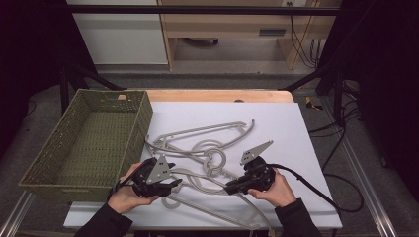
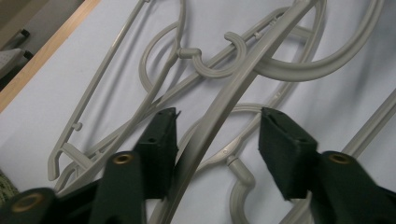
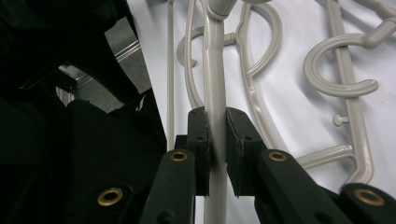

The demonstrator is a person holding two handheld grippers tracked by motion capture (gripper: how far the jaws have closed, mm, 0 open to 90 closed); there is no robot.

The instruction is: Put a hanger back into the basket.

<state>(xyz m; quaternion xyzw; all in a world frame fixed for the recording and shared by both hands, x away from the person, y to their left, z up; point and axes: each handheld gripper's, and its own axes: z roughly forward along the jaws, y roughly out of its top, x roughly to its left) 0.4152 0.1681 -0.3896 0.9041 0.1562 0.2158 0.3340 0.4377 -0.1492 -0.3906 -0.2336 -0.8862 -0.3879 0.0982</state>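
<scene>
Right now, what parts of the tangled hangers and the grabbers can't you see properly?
- High view: the hangers overlap, so how many there are is unclear.
- High view: the left gripper jaw tips are too small and dark to make out.
- Right gripper view: the clamped hanger arm runs off the top edge.
- Left gripper view: the green basket is cut off at the corner.

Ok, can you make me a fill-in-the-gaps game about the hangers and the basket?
1. The woven basket on the left of the table is coloured ______.
2. The right gripper has its jaws shut on the arm of a grey ______.
3. The hangers lie tangled on a sheet that is ______ in colour.
4. In the left gripper view, the left gripper has a hanger arm between its jaws, touching just ______ pad.

Missing words: green; hanger; white; one
</scene>
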